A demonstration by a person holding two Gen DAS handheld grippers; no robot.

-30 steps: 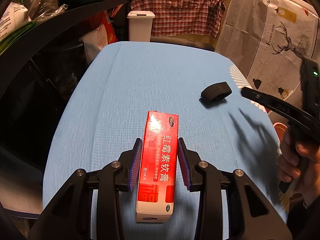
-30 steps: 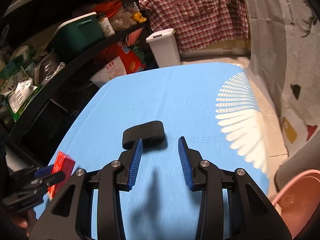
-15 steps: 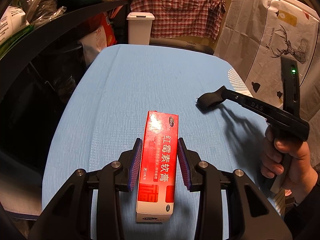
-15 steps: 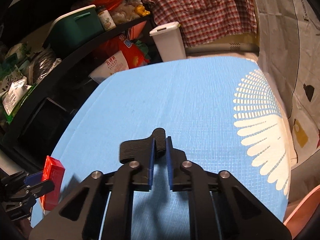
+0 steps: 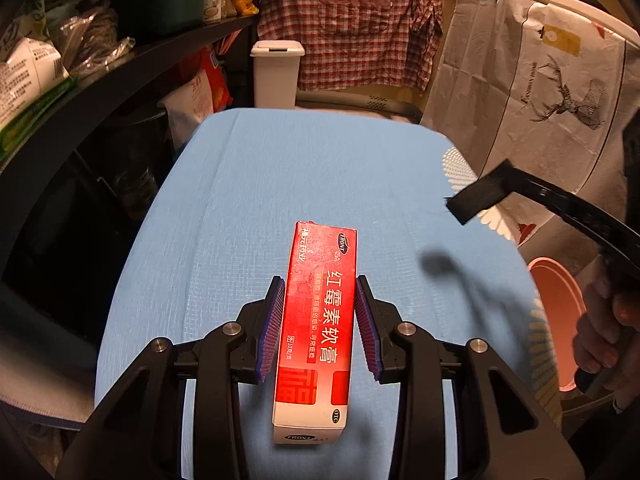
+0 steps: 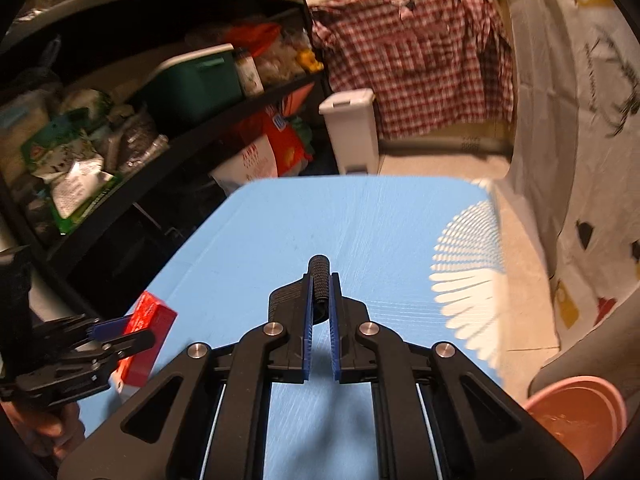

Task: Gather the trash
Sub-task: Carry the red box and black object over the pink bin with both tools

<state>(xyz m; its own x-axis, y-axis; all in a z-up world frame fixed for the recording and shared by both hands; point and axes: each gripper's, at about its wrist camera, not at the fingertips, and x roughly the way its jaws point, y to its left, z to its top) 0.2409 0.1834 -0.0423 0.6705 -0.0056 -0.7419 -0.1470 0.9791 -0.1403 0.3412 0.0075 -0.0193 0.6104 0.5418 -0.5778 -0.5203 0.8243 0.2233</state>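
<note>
Both claws loaded over the blue table (image 5: 280,184).

My left claw (image 5: 319,322) pinches the red box (image 5: 318,320) — my right claw (image 6: 320,306) is clamped on the black band (image 6: 319,276), held clear above the cloth.

Your red box (image 5: 316,320) is glossy printed cardboard, and the black band (image 6: 321,280) in your right gripper (image 6: 320,316) looks like matt ribbed elastic cloth. The blue table cover (image 5: 280,184) is a matt woven fabric with a fine grid texture. Both grippers are matt black plastic with bright metal pins and ridged blue rubbery pads (image 5: 274,328).
</note>
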